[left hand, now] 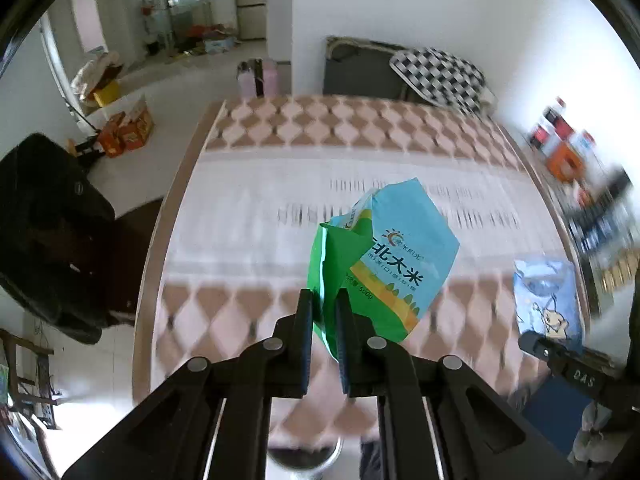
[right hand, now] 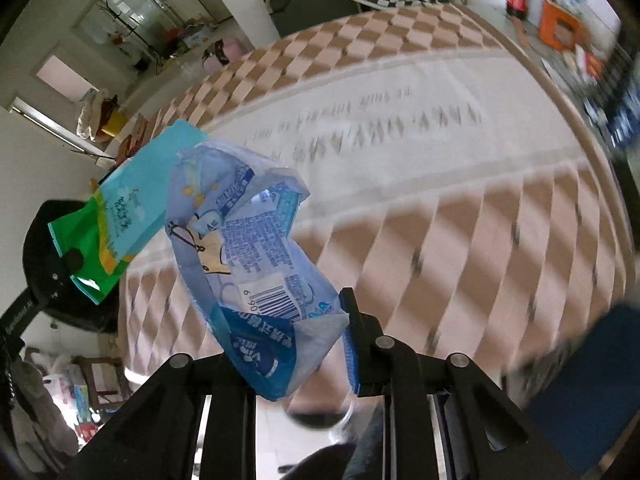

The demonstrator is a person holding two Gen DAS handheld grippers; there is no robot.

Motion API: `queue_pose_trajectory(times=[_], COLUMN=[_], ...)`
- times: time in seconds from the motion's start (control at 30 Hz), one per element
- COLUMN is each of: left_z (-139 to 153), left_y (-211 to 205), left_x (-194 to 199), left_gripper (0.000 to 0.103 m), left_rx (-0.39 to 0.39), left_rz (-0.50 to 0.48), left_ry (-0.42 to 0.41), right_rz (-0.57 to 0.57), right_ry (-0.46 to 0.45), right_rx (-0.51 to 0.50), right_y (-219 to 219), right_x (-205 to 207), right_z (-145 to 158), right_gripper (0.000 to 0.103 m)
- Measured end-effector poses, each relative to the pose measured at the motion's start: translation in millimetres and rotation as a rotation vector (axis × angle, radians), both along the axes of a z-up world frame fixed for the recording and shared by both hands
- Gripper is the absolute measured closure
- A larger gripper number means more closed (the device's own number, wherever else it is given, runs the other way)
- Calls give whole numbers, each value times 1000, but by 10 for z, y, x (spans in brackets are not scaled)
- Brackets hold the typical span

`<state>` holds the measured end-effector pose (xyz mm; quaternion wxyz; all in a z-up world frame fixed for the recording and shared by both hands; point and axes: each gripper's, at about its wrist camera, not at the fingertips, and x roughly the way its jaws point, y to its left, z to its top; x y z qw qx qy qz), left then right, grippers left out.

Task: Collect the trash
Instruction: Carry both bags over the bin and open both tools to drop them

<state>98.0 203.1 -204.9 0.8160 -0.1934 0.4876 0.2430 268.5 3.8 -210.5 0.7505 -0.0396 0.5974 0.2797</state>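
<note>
My left gripper (left hand: pixel 324 300) is shut on the green edge of a blue and green rice bag (left hand: pixel 400 248), which hangs above the table's patterned cloth (left hand: pixel 280 200). My right gripper (right hand: pixel 286 320) is shut on a crumpled pale blue wrapper (right hand: pixel 248 248) with a barcode; the wrapper hides its left finger. The right wrist view also has the rice bag (right hand: pixel 132 200) off to the left. In the left wrist view the pale blue wrapper (left hand: pixel 548 296) hangs at the right. Both views are blurred by motion.
A round dark container with a shiny rim (left hand: pixel 304 456) sits below the near table edge. Bottles and boxes (left hand: pixel 560 152) crowd the table's right side. A black chair (left hand: pixel 52 232) stands left and a checkered cushion (left hand: pixel 436 76) lies beyond the far edge.
</note>
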Motion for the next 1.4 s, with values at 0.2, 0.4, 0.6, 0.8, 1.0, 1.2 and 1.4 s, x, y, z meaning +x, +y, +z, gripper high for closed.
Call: queue_pose_trajectory(times=[0.2, 0.4, 0.6, 0.8, 1.0, 1.2, 1.4], left_z=[-206, -642, -1484, -2538, -3661, -4723, -5170], left_y=[-396, -729, -857, -863, -712, -661, -626], left_x=[-807, -1535, -2013, -2075, -2013, -1938, -2029], left_gripper=[95, 95, 95, 95, 94, 90, 20], left_rx=[-62, -139, -231, -273, -329, -451, -494], left_rz=[-63, -42, 30, 74, 144, 136, 128], left_ry=[60, 139, 274, 358, 415, 438, 462], right_rz=[16, 78, 149, 190, 189, 170, 140], right_ry=[73, 174, 280, 326, 384, 430, 497], right_rx=[-42, -117, -216, -281, -309, -331, -304], right_y=[-317, -558, -667, -568, -355, -165, -58], right_x=[-1178, -2009, -2466, -2573, -2443, -2355, -2437], right_z=[-231, -783, -1710, -2839, -3966, -4987, -5613], right_gripper=[82, 82, 82, 82, 82, 81, 47])
